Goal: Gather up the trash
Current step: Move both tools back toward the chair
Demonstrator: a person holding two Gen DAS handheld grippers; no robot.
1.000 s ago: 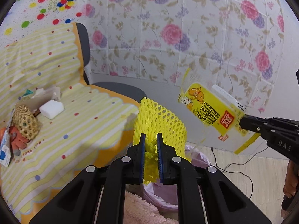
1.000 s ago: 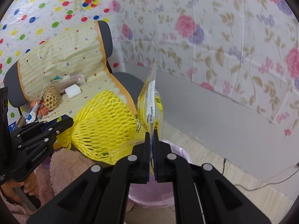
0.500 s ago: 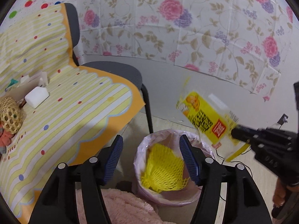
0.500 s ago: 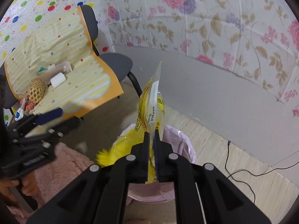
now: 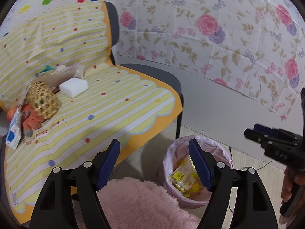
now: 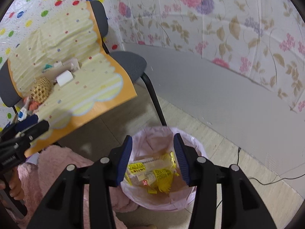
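Trash in bin: a yellow printed wrapper [image 6: 152, 169] and yellow netting [image 6: 164, 185] lie inside the bin, seen between the right tongs' 2 fingers.
Bin: a trash bin [image 6: 192, 141] lined with a pink bag stands on the floor, directly below and ahead of the right tongs; in the left wrist view it sits beneath the left tongs' right finger.
Right tongs [image 6: 153, 158]: jaws spread wide, nothing held.
Left tongs [image 5: 154, 164]: jaws spread wide, nothing held.
Trash not yet collected: on the chair cloth, up and left of both tongs, lie a white foam block [image 5: 74, 86], a woven wicker ball [image 5: 42, 105], an orange glove [image 5: 30, 120], a small blue-and-white carton [image 5: 14, 131] and some cardboard pieces [image 5: 63, 72].
Chair: a grey chair [image 5: 158, 76] draped in a yellow striped cloth [image 5: 106, 110], just left of the bin.
Near the tongs: a pink fluffy fabric [image 5: 137, 204] under the left tongs.
Backdrop: a floral sheet [image 6: 219, 28] on the wall beyond.
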